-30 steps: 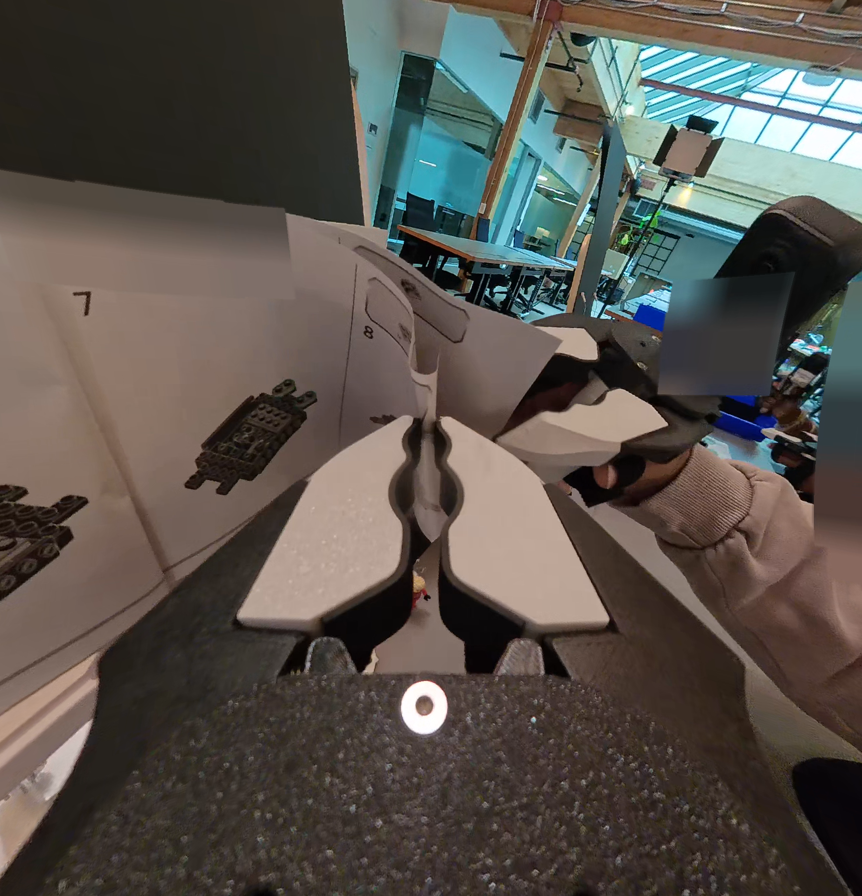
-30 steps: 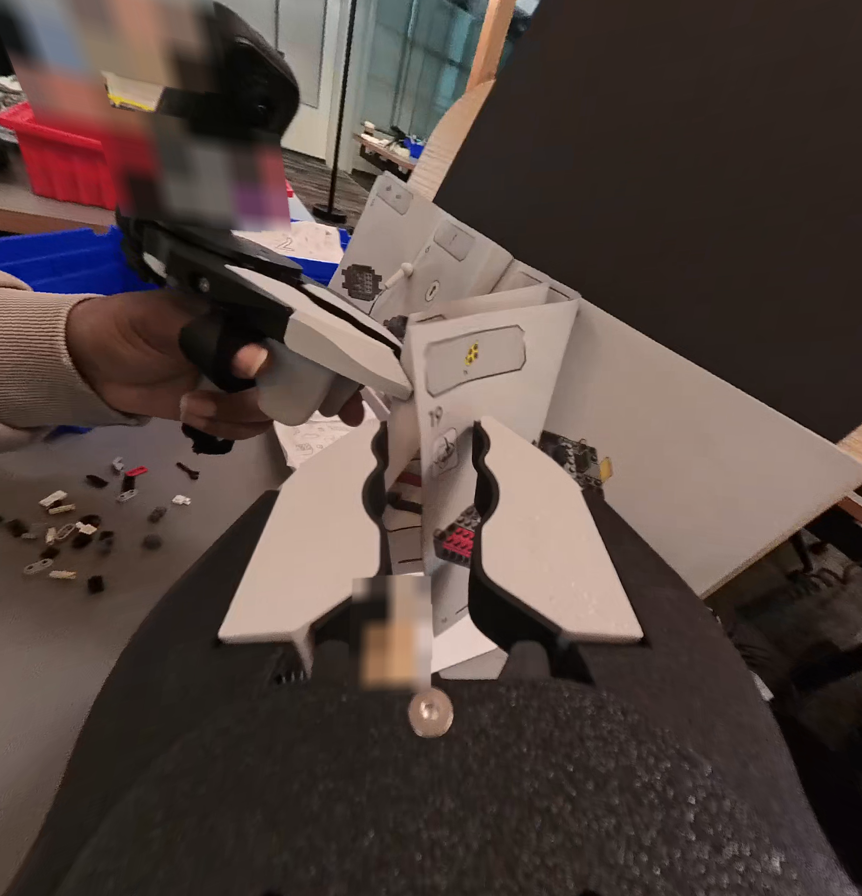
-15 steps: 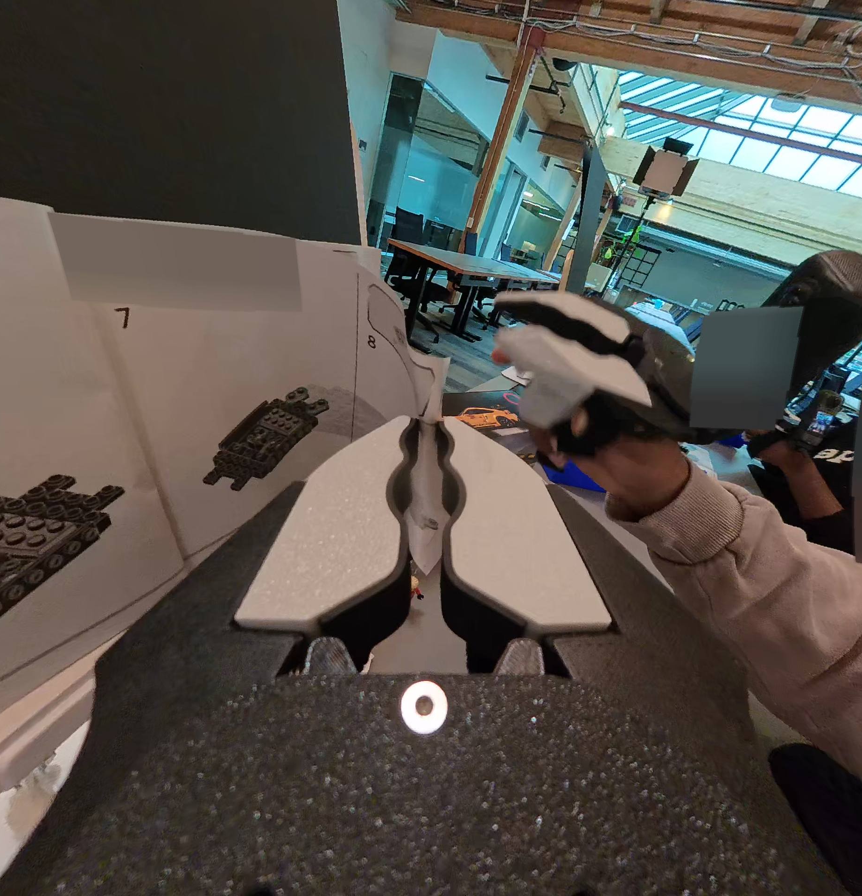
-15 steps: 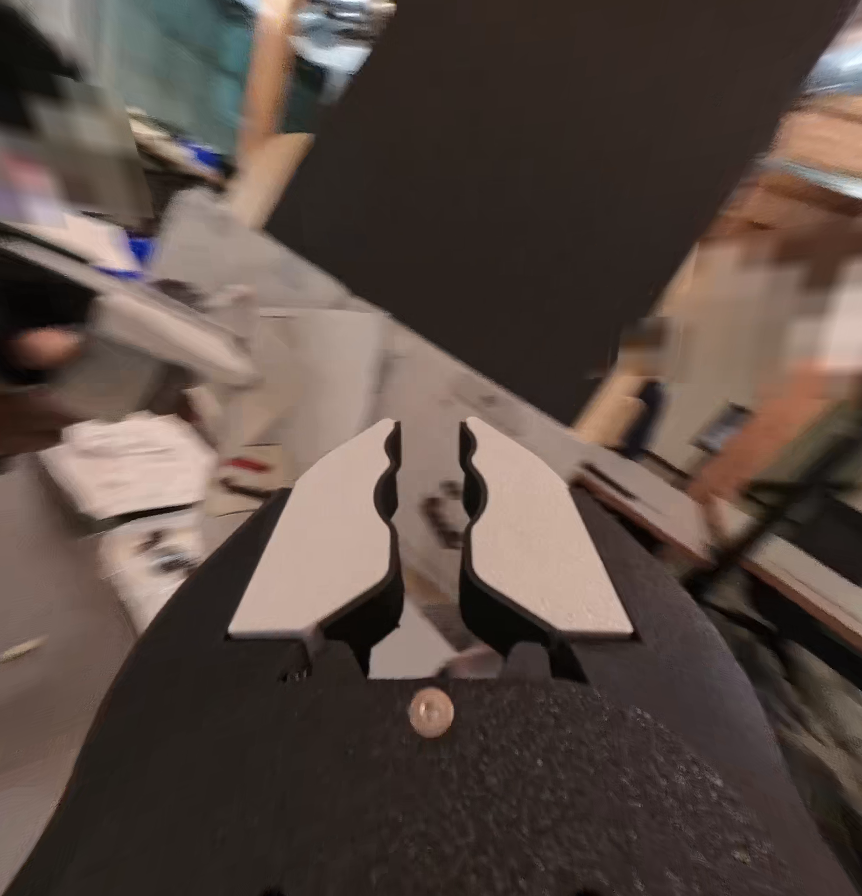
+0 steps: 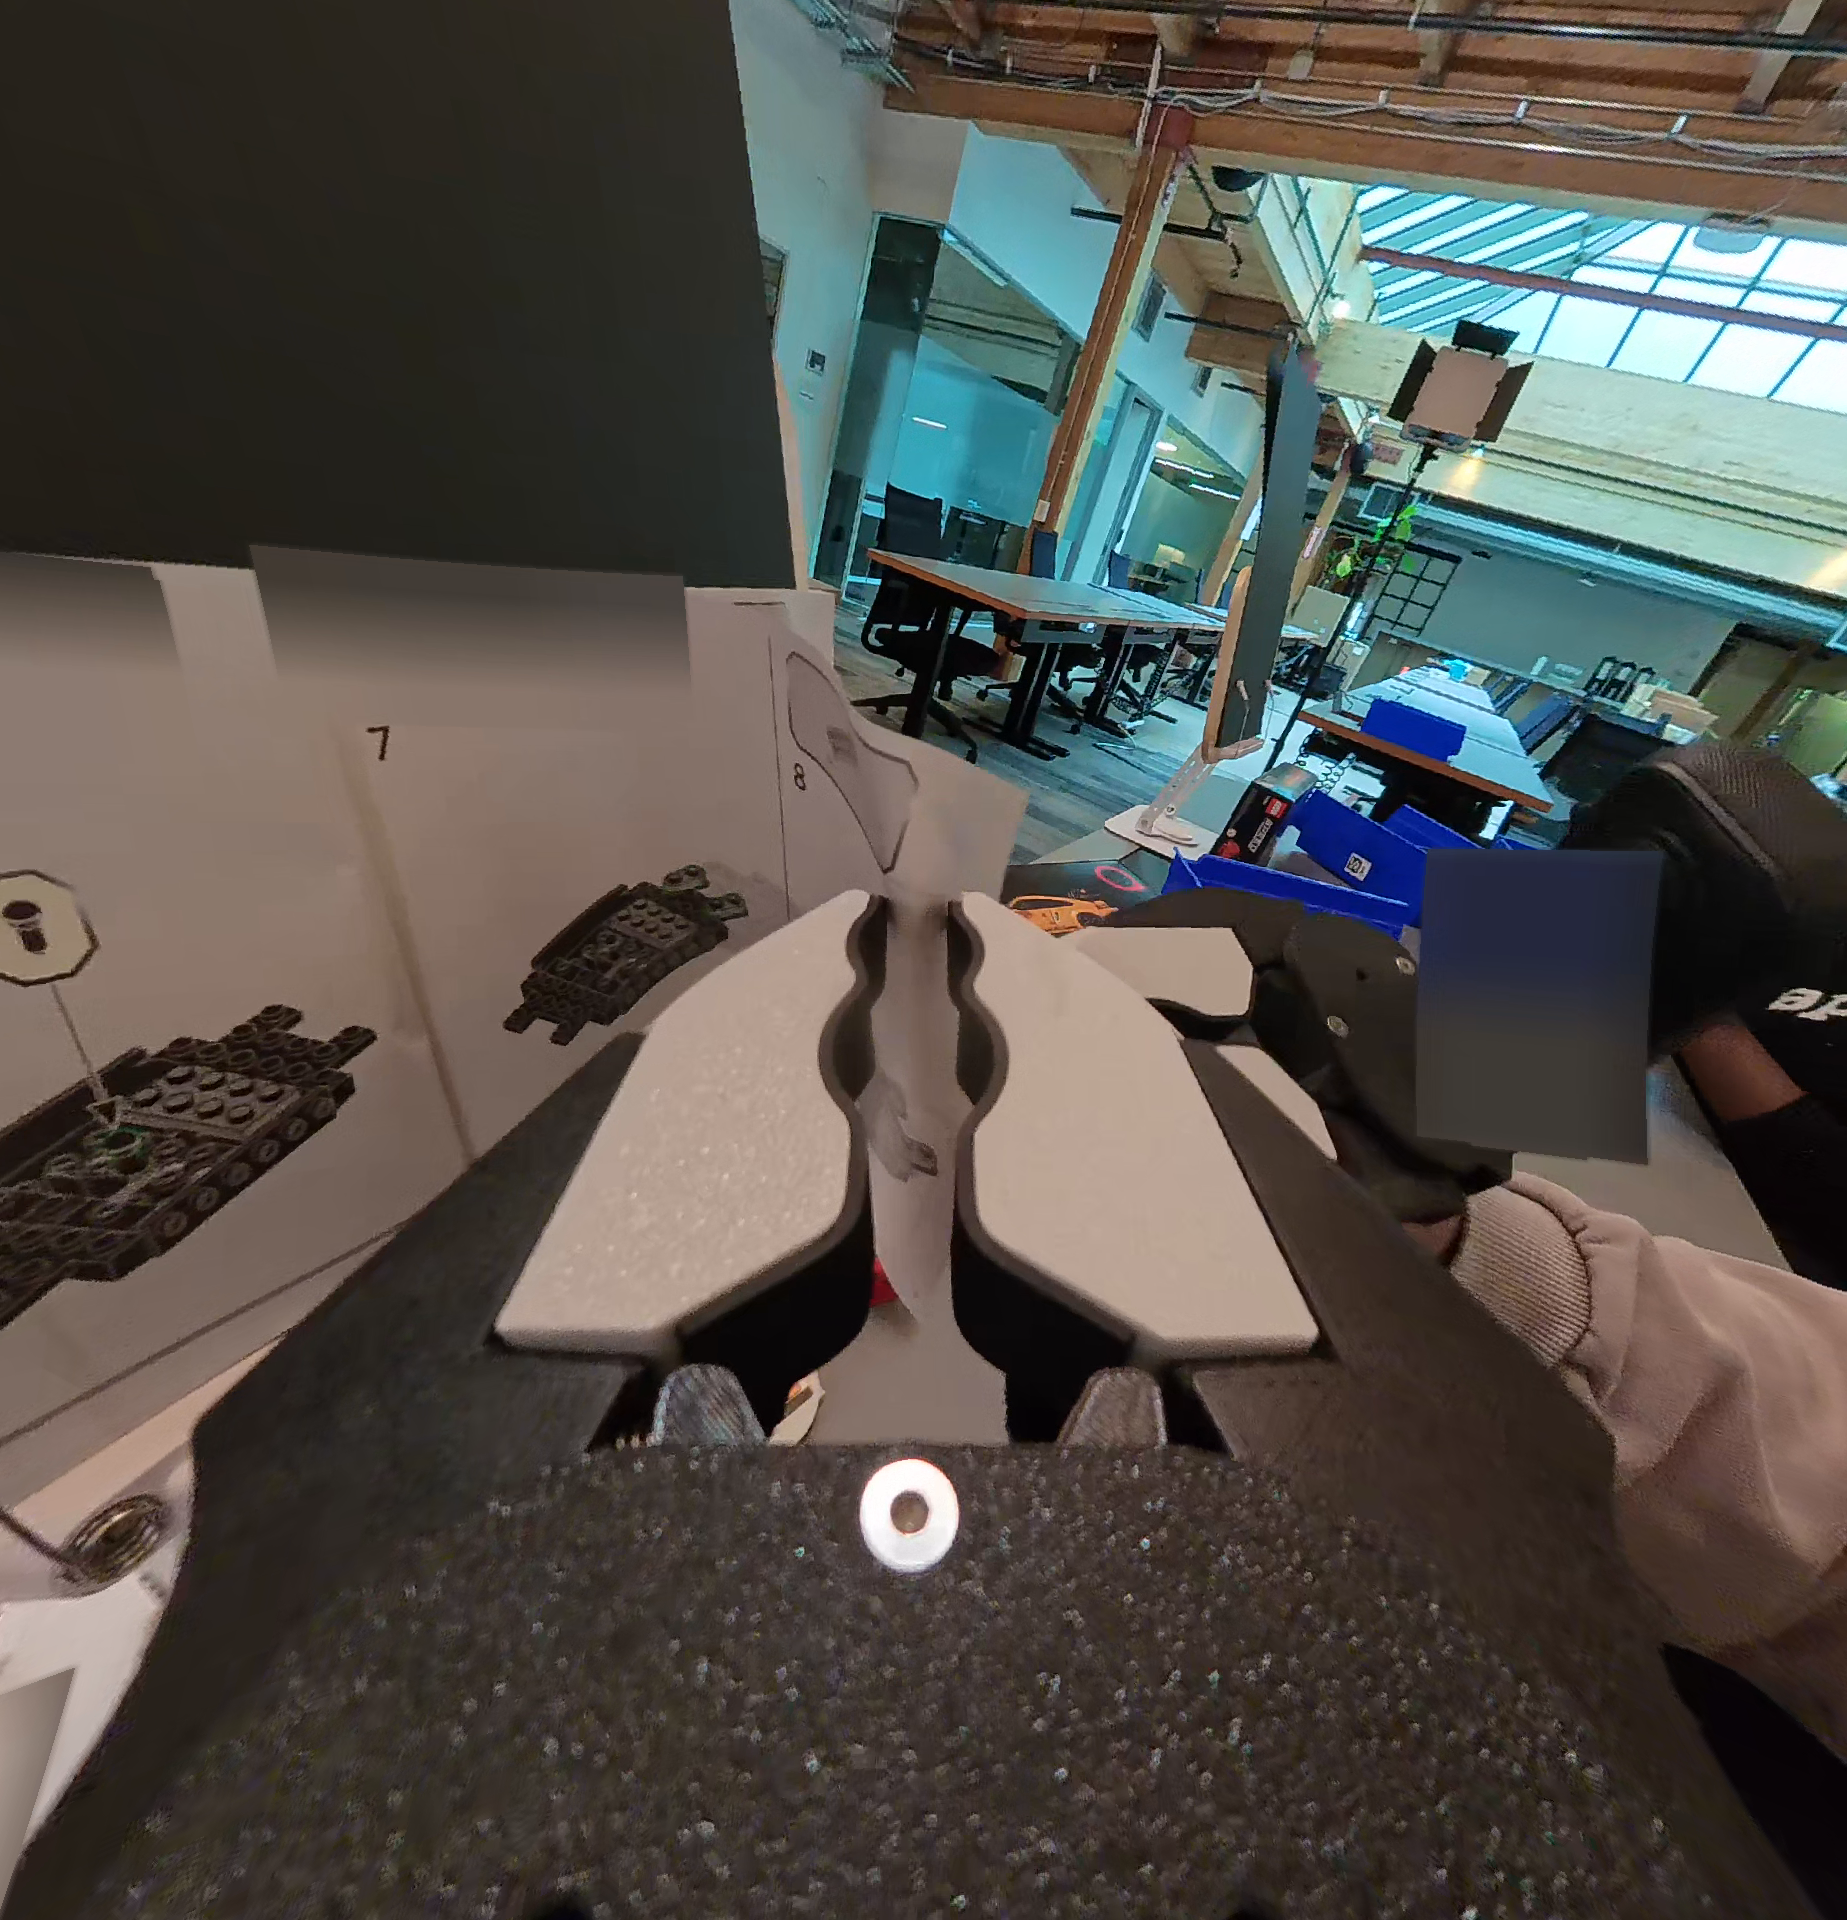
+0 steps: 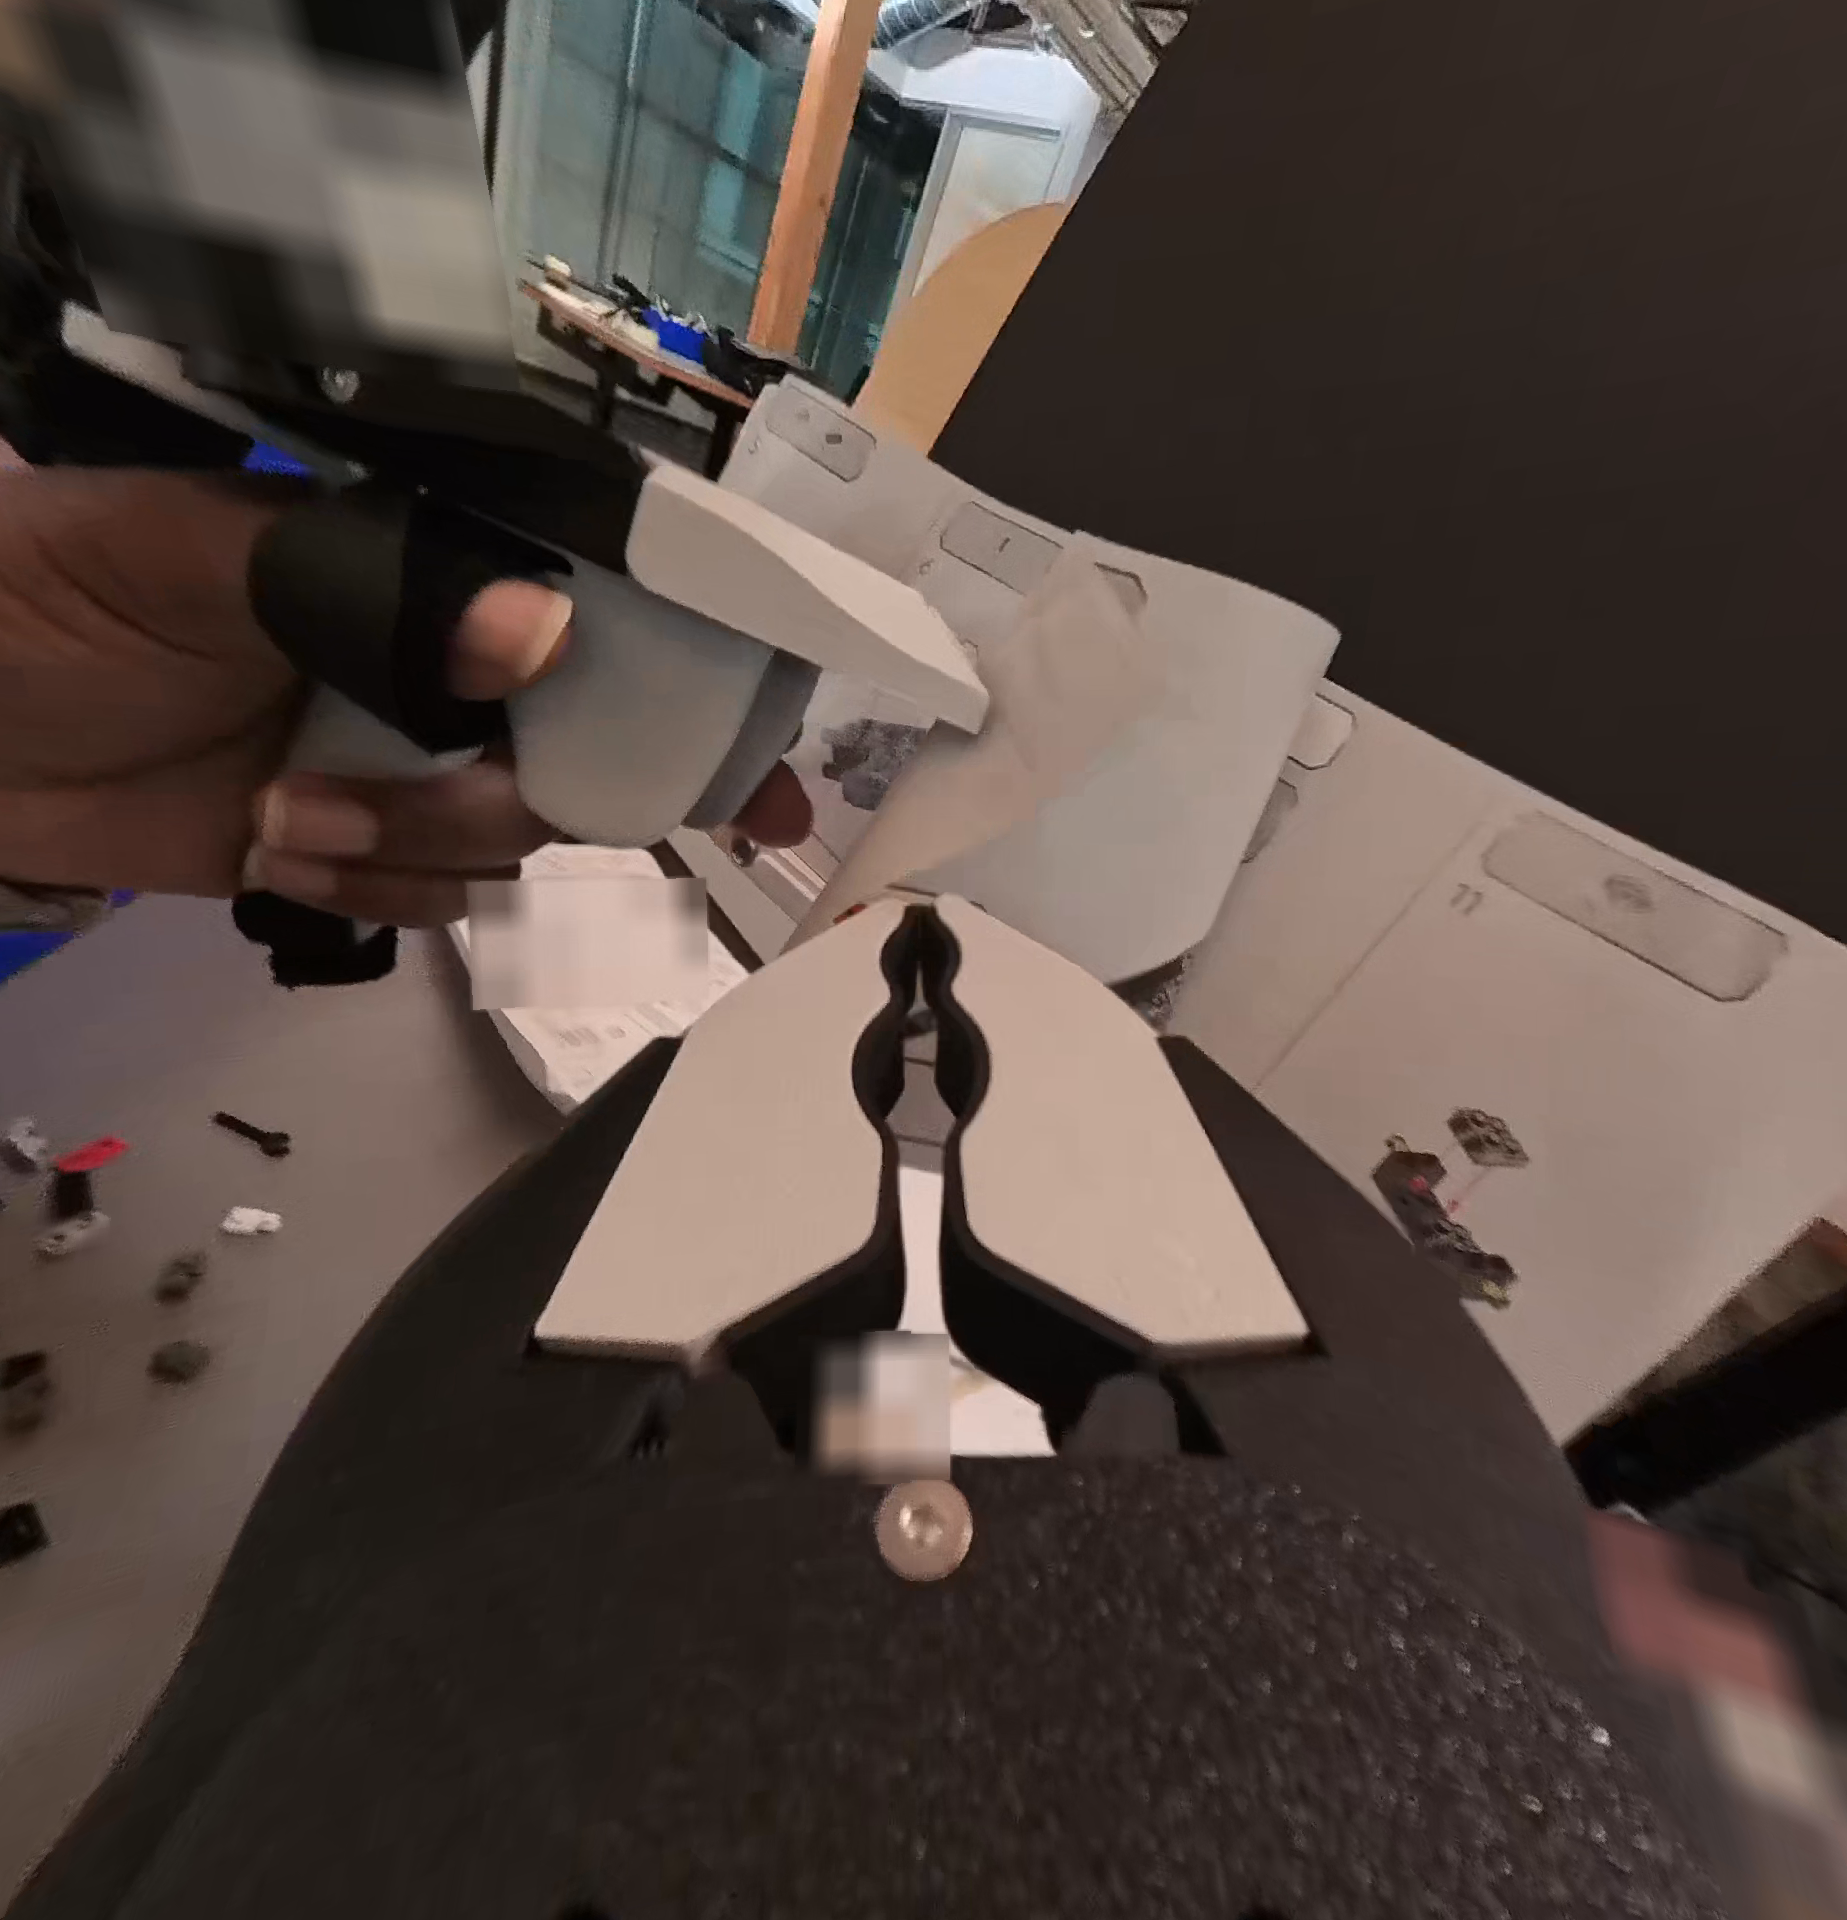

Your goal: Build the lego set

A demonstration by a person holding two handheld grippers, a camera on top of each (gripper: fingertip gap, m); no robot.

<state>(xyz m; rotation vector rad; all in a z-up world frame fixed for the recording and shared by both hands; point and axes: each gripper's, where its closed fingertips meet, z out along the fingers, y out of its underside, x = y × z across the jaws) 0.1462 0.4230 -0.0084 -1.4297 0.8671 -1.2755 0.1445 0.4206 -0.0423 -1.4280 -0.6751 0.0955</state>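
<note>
- The left hand-held gripper (image 5: 906, 925) is clamped on one page (image 5: 914, 1101) of the instruction booklet (image 5: 545, 831); the sheet stands on edge between its fingers (image 5: 711, 1143), its long axis running up and away from the gripper.
- To that gripper's left the booklet's open spread leans against a dark board (image 5: 358, 270), printed drawings of the black model facing the camera.
- The right hand-held gripper (image 6: 921, 914) has its fingers (image 6: 1085, 1164) nearly touching with nothing visibly between them; its tips sit just below the lifted page's (image 6: 1106, 769) lower edge.
- Left of the right gripper, loose lego pieces (image 6: 77, 1216) lie scattered on the grey surface (image 6: 275, 1060), with bare room around them.
- Farther off to its right, the booklet's (image 6: 1470, 997) pages run along the board's foot to the surface's edge.
</note>
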